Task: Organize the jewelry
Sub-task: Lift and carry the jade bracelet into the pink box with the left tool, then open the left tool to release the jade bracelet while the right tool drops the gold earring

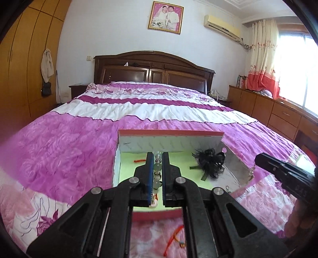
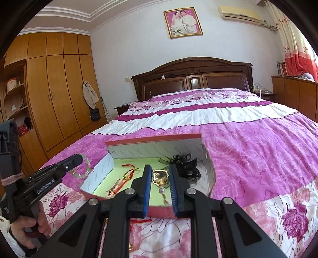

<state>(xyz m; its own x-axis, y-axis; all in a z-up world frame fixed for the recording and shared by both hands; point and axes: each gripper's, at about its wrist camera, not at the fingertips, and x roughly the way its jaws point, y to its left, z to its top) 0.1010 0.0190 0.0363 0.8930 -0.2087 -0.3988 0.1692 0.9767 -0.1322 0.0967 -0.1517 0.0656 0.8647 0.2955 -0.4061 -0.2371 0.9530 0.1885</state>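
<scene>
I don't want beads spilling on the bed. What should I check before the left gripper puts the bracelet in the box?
1. Left gripper shut on bead bracelet: ok.
2. Bracelet above the box: not ok, it seems to hang outside the left wall.
3. Bare green floor free for it: ok.
4. Right gripper shut on gold ornament: ok.
5. Grippers apart from each other: ok.

Home bedroom, quilted bed (image 1: 139, 111), wooden wardrobe (image 2: 57, 89), framed wedding portrait (image 1: 166, 17)
</scene>
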